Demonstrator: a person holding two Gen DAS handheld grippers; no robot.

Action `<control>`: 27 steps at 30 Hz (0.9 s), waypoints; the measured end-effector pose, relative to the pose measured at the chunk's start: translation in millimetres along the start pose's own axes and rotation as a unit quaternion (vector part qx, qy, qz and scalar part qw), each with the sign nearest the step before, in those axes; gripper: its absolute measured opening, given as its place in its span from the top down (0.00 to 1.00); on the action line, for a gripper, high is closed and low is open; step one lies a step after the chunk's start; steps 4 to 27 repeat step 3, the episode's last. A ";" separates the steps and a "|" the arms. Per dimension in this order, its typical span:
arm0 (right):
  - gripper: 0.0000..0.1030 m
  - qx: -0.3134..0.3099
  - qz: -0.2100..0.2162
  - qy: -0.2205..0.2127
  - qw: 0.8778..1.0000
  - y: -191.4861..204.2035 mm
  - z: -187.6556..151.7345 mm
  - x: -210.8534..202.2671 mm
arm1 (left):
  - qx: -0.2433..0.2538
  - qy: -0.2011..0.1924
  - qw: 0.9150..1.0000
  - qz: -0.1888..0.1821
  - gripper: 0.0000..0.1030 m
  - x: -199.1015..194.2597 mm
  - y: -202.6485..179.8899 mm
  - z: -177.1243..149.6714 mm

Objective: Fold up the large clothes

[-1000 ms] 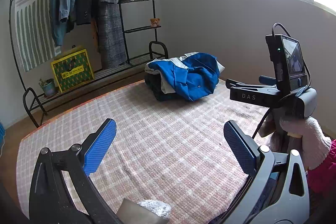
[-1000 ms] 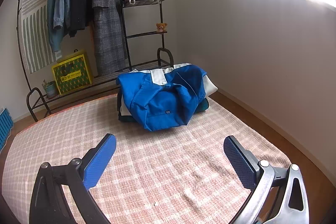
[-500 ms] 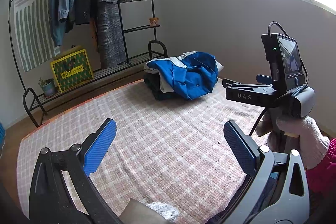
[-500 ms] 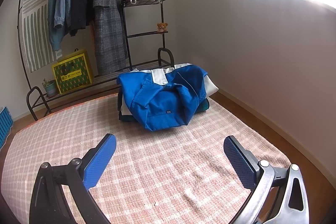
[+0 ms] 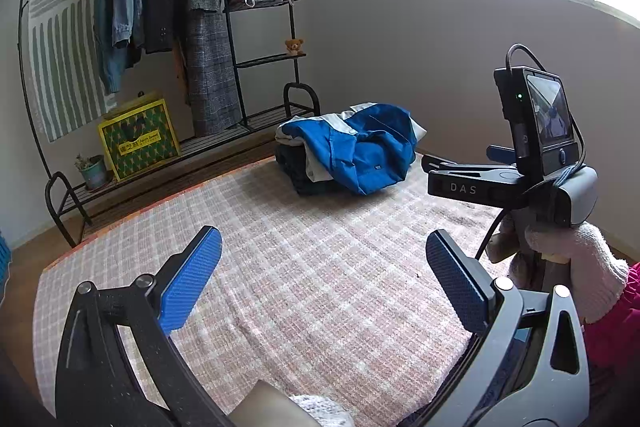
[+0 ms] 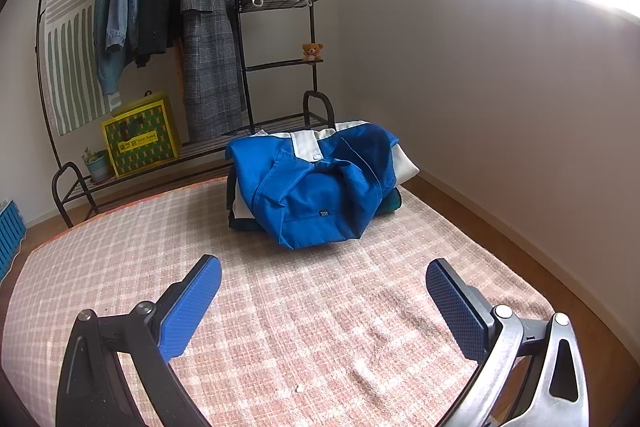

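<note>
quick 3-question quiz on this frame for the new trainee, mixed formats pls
1. True or false: the left gripper is shut on the blue jacket.
2. Multiple choice: the blue jacket lies A) hung on the clothes rack, B) on top of a pile of folded clothes on the checked rug, C) in the yellow box.
3. Fill in: in the left wrist view, the right gripper appears on the ____ side of the picture.

Key: 1 false, both grippers are open and hold nothing; 2 B; 3 right.
</note>
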State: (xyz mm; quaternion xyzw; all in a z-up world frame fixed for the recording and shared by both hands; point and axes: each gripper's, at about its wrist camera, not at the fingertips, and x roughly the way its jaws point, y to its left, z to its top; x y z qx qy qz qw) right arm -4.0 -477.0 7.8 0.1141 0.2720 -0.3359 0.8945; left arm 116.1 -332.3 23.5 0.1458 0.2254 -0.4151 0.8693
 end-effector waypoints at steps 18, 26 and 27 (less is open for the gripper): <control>0.00 0.001 0.000 0.000 1.000 0.1 0.2 0.2 | -0.003 0.002 1.000 0.000 0.00 0.9 2.6 -0.2; 0.00 0.001 0.000 0.000 1.000 0.1 0.2 0.2 | -0.003 0.002 1.000 0.000 0.00 0.9 2.6 -0.2; 0.00 0.001 0.000 0.000 1.000 0.1 0.2 0.2 | -0.003 0.002 1.000 0.000 0.00 0.9 2.6 -0.2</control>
